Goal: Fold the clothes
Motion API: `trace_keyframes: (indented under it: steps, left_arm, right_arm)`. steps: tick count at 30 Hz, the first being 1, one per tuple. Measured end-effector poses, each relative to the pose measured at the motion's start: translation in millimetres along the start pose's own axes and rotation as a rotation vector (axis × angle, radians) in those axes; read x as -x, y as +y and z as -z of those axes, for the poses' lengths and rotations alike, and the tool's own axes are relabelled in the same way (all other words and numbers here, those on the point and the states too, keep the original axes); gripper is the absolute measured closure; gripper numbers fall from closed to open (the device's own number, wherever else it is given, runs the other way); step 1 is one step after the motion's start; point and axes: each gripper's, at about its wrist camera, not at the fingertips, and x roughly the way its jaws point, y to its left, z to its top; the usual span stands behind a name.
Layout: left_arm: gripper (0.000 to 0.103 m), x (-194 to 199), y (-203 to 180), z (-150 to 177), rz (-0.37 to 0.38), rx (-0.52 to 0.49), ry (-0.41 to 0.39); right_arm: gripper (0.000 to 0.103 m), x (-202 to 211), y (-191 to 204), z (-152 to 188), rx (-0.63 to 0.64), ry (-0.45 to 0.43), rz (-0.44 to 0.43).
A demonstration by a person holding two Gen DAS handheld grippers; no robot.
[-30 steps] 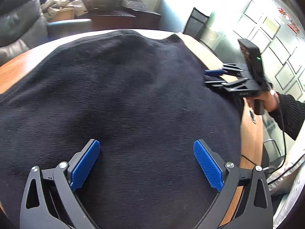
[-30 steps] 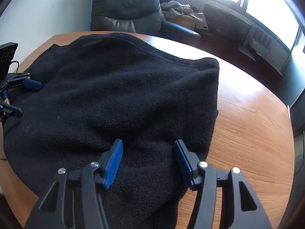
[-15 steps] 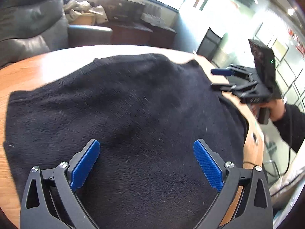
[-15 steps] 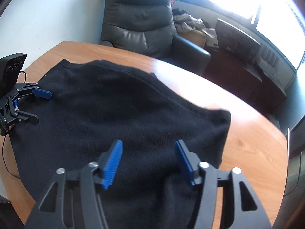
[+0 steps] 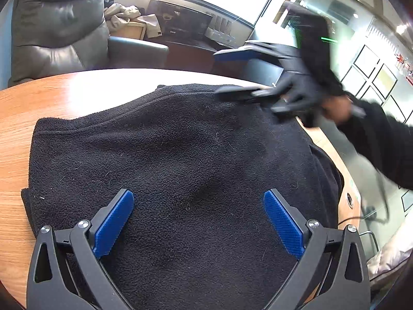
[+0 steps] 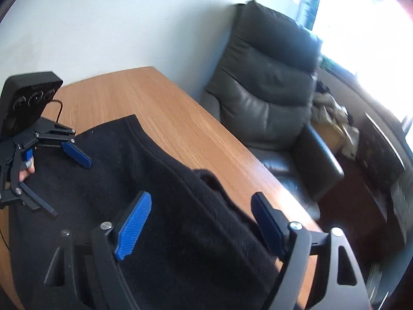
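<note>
A black fleece garment (image 5: 193, 142) lies spread over a wooden table (image 5: 51, 93). My left gripper (image 5: 198, 206) hovers over the garment's near part, jaws wide open and empty, blue pads (image 5: 113, 222) clear of the cloth. In the same view my right gripper (image 5: 227, 75) shows blurred over the garment's far right edge, held by a hand in a dark sleeve. In the right wrist view my right gripper (image 6: 201, 206) hangs above the garment's hem (image 6: 165, 160); its jaws are opening with nothing between them. The left gripper (image 6: 64, 180) stands open at the left there.
A grey leather armchair (image 6: 271, 90) stands against the table's far side. A low cabinet with a heap of pale cloth (image 5: 129, 18) runs under the bright window. The table has a cable hole (image 5: 349, 199) near its right edge, and a cable hangs there.
My right gripper lifted off the fleece, swung toward the armchair side, rolled, and its jaws spread wider. My left gripper drew back, so more of the garment's edge and bare wood show.
</note>
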Motion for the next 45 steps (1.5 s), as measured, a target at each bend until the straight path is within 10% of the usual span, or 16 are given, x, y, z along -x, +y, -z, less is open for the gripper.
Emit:
trace_keyframes:
  steps: [6, 11, 16, 21, 24, 30, 39, 45]
  left_arm:
    - [0.001, 3, 0, 2, 0.008, -0.003, -0.017]
    - [0.001, -10, -5, -2, 0.021, 0.013, -0.025]
    - [0.0, 3, -12, -8, 0.033, -0.006, -0.062]
    - [0.0, 0, -10, -6, 0.015, -0.001, -0.05]
    - [0.001, -12, 3, 4, -0.029, 0.023, 0.008]
    - [0.001, -11, 4, 4, -0.046, 0.002, 0.027]
    - [0.0, -24, -35, -41, 0.012, -0.107, -0.002]
    - [0.003, -62, -10, -36, -0.047, -0.027, 0.097]
  right_arm:
    - [0.068, -55, -34, 7, -0.106, 0.218, -0.272]
    - [0.092, -16, -31, -1, -0.127, 0.097, -0.271]
    - [0.092, 15, -37, -35, -0.181, -0.075, -0.241]
    - [0.08, -49, -48, -4, -0.256, 0.135, -0.186]
    - [0.071, -28, -53, 8, -0.33, 0.067, -0.123]
    - [0.013, 113, -50, 37, -0.354, -0.222, 0.066]
    - [0.03, 66, -12, 144, -0.464, 0.115, 0.04]
    - [0.041, 84, -97, 202, -0.753, 0.12, 0.299]
